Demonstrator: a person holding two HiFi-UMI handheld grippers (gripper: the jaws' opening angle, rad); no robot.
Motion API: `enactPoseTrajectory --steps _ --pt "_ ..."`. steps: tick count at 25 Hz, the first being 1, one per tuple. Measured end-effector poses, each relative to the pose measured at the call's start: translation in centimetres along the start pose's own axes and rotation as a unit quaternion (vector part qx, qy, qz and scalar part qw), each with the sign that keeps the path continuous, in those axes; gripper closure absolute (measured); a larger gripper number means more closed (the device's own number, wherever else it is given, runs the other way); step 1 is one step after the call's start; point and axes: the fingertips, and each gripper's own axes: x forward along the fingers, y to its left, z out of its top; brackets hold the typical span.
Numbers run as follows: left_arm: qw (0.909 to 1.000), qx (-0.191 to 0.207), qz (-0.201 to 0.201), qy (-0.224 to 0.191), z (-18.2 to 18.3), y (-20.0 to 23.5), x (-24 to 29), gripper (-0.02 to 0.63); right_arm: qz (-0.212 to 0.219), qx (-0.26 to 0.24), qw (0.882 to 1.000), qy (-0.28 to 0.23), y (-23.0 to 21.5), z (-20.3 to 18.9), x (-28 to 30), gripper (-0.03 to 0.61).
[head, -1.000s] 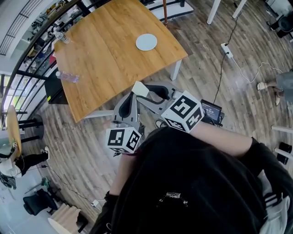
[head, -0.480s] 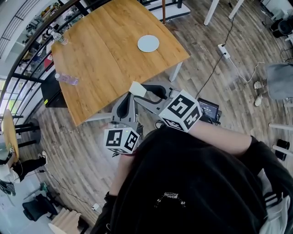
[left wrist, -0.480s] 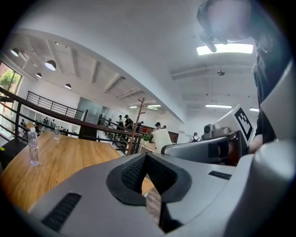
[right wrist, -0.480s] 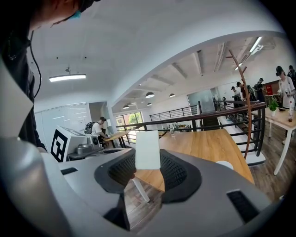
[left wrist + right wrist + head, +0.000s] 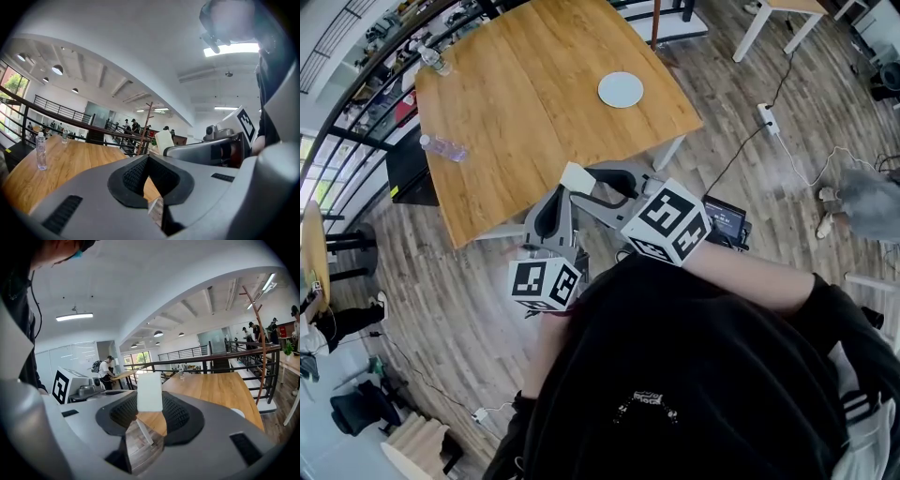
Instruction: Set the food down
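My right gripper (image 5: 578,180) is shut on a pale, flat block of food (image 5: 577,177), held in the air just short of the wooden table's near edge (image 5: 581,192). In the right gripper view the food block (image 5: 150,392) stands upright between the dark pads. A white plate (image 5: 622,89) lies on the table's far right part, and the plate (image 5: 238,412) also peeks over the right jaw. My left gripper (image 5: 560,194) hangs beside the right one, jaws shut with nothing between them; its tips (image 5: 147,157) meet. The food block (image 5: 164,140) shows beyond them.
Two clear bottles (image 5: 442,147) (image 5: 434,61) sit on the table's left side; one bottle (image 5: 41,151) shows in the left gripper view. A black railing (image 5: 356,112) runs behind the table. A power strip (image 5: 766,114) and cable lie on the wooden floor to the right. People stand far off.
Both grippers keep the same pose by the table's near edge, the food block still held. The head view has drifted a little, so the table and plate sit slightly further right.
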Motion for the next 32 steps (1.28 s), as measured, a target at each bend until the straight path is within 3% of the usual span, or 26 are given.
enactPoseTrajectory --steps 11,32 --pt "0.9996 -0.004 0.021 0.016 1.0 2.2 4.4 0.609 0.024 0.01 1.0 0.006 -4.4 1.6 2.2 0.407" --pt "0.9977 0.005 0.034 0.059 3.4 3.0 21.9 0.609 0.049 0.046 0.998 0.001 -21.6 5.8 3.1 0.407"
